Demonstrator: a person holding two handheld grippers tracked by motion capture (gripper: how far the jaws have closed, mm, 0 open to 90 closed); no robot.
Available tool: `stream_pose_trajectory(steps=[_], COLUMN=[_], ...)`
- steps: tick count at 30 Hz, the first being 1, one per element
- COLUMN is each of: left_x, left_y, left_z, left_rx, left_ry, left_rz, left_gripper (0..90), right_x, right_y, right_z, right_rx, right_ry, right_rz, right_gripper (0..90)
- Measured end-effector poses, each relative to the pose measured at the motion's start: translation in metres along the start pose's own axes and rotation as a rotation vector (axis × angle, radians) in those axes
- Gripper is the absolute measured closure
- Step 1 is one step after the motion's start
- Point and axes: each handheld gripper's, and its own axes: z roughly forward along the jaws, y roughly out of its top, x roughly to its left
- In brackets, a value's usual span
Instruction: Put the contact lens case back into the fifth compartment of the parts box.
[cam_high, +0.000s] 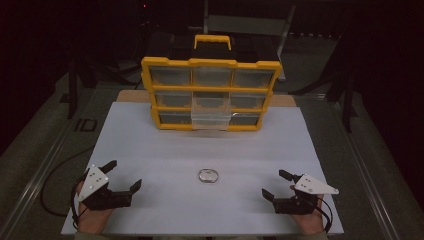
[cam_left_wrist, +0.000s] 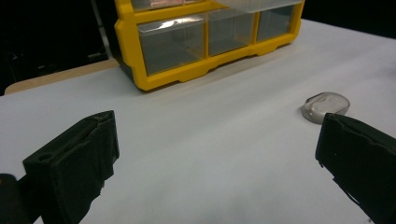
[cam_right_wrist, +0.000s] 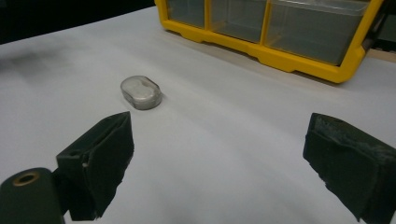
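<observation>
A small clear oval case (cam_high: 208, 176) lies flat on the white table top, midway between my two grippers; it also sits ahead of the jaws as the oval case (cam_left_wrist: 325, 106) and the oval case (cam_right_wrist: 141, 92). My left gripper (cam_high: 121, 176) rests near the front left, jaws wide open with nothing between them. My right gripper (cam_high: 277, 184) rests near the front right, likewise open and empty. A yellow organizer (cam_high: 211, 94) with clear drawers stands upright at the back of the table; its bottom middle drawer (cam_high: 211, 120) is pulled out.
The white board (cam_high: 150, 150) covers the table, with bare room between the case and the organizer. A black cable (cam_high: 52, 190) trails off the left edge. Dark stands and floor surround the table.
</observation>
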Motion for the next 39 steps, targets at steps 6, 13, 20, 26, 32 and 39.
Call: stream_pose_trajectory(steps=[6,13,20,26,32,39], left_x=[0.004,0.007,0.009,0.008,0.008,0.010], left_y=[-0.003,-0.005,-0.007,-0.008,-0.009,-0.012], left_z=[-0.001,0.003,0.007,0.008,0.010,0.012], left_rx=[0.006,0.011,0.017,0.019,0.028,0.039], left_ry=[0.010,0.025,0.042,0.055,0.056,0.057], left_rz=[-0.015,-0.018,-0.022,-0.018,-0.018,-0.022], left_gripper=[0.2,0.0,0.0,0.0,0.0,0.0], right_x=[-0.001,-0.002,0.000,0.000,0.001,-0.005], right_y=[0.000,0.001,0.005,0.010,0.017,0.023], right_z=[0.001,0.002,0.003,0.006,0.007,0.008], right_rx=[0.007,0.023,0.044,0.061,0.076,0.085], right_ry=[0.003,-0.018,-0.029,-0.022,-0.021,0.001], right_rz=[0.010,0.014,0.004,-0.005,-0.013,0.003], right_gripper=[8.6,8.5,7.8,7.8,7.8,7.4])
